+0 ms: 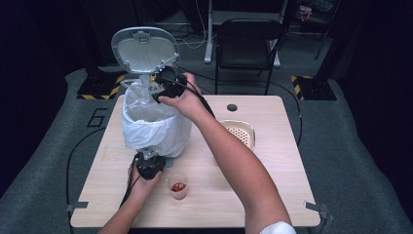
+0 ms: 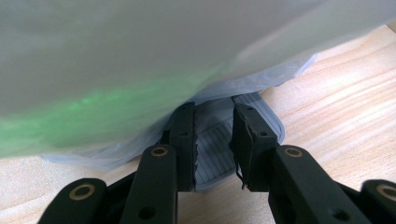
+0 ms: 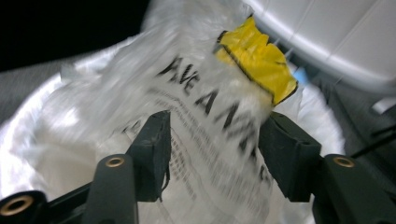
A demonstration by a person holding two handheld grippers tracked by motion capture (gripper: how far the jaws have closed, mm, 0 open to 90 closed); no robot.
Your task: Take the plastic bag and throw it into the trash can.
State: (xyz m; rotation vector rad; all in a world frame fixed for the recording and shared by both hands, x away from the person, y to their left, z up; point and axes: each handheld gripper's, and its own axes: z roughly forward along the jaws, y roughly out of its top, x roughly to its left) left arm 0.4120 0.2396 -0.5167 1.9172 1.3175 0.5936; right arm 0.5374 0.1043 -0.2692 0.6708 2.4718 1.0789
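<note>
A grey pedal bin lined with a white bag (image 1: 151, 124) stands on the table, its lid (image 1: 144, 48) raised. My left gripper (image 1: 148, 163) lies at the bin's foot. In its own view the left gripper (image 2: 212, 109) has its jaws a narrow gap apart, resting on top of the ribbed grey pedal (image 2: 212, 149), under the hanging bag (image 2: 140, 60). My right gripper (image 1: 163, 85) hovers over the bin's mouth. A crumpled clear wrapper (image 3: 210, 107) with black lettering and a yellow scrap (image 3: 257, 56) hangs blurred between the right gripper (image 3: 217, 121) jaws, which stand wide apart.
A small clear cup (image 1: 178, 186) with something red inside stands near the table's front edge, right of my left hand. A perforated pale tray (image 1: 241, 132) lies right of the bin. A black chair (image 1: 248, 44) stands beyond the table.
</note>
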